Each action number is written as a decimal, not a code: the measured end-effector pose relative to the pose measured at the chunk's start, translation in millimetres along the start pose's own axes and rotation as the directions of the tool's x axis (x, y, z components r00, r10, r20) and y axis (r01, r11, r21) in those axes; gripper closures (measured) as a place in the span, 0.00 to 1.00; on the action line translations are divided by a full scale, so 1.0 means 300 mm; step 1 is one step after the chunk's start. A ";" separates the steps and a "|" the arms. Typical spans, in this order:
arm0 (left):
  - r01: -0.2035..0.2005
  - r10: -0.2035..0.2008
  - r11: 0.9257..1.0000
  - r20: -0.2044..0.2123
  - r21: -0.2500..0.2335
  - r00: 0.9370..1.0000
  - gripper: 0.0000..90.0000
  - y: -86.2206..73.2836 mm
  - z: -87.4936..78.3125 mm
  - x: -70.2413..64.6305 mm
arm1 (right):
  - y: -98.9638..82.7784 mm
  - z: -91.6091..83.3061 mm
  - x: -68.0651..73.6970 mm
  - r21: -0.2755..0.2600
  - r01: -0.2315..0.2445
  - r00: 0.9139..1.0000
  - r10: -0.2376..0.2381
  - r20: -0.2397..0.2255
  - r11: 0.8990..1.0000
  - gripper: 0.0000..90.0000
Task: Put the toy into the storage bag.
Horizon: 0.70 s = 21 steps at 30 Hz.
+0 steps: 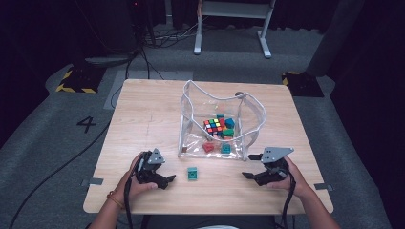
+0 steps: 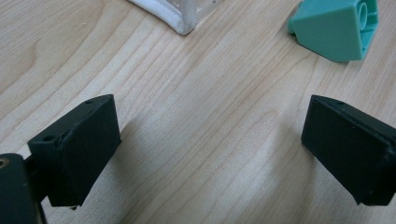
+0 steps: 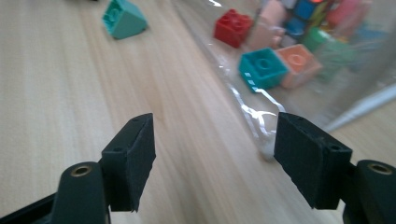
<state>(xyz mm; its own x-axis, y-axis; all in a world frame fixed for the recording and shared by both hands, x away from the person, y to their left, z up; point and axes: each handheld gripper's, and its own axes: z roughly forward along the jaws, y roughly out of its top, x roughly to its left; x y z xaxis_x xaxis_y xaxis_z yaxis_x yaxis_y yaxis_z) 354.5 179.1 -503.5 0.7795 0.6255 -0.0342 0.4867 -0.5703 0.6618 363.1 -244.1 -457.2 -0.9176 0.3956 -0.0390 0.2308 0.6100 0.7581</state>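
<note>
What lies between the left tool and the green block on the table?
Only bare wood: the high view shows open tabletop between the left tool and the green block; the left gripper view shows the same.

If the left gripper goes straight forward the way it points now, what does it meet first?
Probably bare table first. The green block lies ahead to one side of the left gripper, and the clear bag's corner further on; depth is unclear.
</note>
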 end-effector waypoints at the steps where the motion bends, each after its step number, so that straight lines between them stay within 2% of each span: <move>1: -0.001 0.001 1.000 0.001 -0.001 1.000 0.05 0.000 0.000 0.000 | -0.001 0.011 0.004 0.006 0.005 1.000 -0.005 -0.008 1.000 0.33; 4: 0.000 0.000 1.000 0.003 -0.001 1.000 0.05 0.000 0.001 0.000 | 0.005 0.056 0.023 0.014 0.018 0.999 -0.017 -0.036 1.000 0.33; 7: 0.000 0.000 1.000 0.001 0.000 1.000 0.05 0.000 0.000 0.000 | 0.018 0.103 0.035 0.017 0.064 0.996 -0.063 -0.070 0.998 0.33; 8: 0.000 0.000 1.000 0.000 0.000 1.000 0.05 0.000 0.000 0.000 | 0.023 0.121 0.046 0.013 0.046 0.996 -0.045 -0.076 0.999 0.33; 10: 0.000 0.000 1.000 0.000 0.001 1.000 0.05 0.000 0.000 0.000 | 0.033 0.153 0.048 0.009 0.071 0.992 -0.070 -0.103 0.997 0.33; 11: 0.000 0.000 1.000 0.000 -0.001 1.000 0.05 0.000 0.000 0.000 | 0.039 0.167 0.061 0.019 0.036 0.993 -0.033 -0.117 0.999 0.33; 12: 0.000 0.000 1.000 0.000 0.000 1.000 0.05 0.000 0.000 0.000 | 0.045 0.185 0.064 0.023 0.053 0.991 -0.050 -0.124 0.998 0.33; 14: 0.000 0.000 1.000 0.001 -0.001 1.000 0.05 0.000 0.000 0.000 | 0.060 0.221 0.083 0.024 0.051 0.989 -0.048 -0.137 0.998 0.33; 16: 0.001 -0.001 1.000 0.004 0.001 1.000 0.05 0.000 0.000 0.000 | 0.076 0.259 0.093 0.011 0.073 0.986 -0.070 -0.150 0.997 0.33; 20: 0.000 0.000 1.000 -0.001 0.001 1.000 0.05 0.000 0.000 0.000 | 0.104 0.318 0.124 0.014 0.058 0.985 -0.055 -0.166 0.998 0.33; 21: 0.002 -0.002 1.000 0.006 0.000 1.000 0.05 0.000 0.001 0.000 | 0.110 0.336 0.124 -0.004 0.078 0.980 -0.077 -0.182 0.997 0.33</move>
<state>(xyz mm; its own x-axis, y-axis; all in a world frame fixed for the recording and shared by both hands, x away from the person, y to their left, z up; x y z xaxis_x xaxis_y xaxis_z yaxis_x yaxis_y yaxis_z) 354.5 179.0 -503.7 0.7806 0.6238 -0.0402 0.4886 -0.5688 0.6616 369.3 -140.1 -499.2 -0.9762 0.2158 0.0218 0.1576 0.6365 0.7550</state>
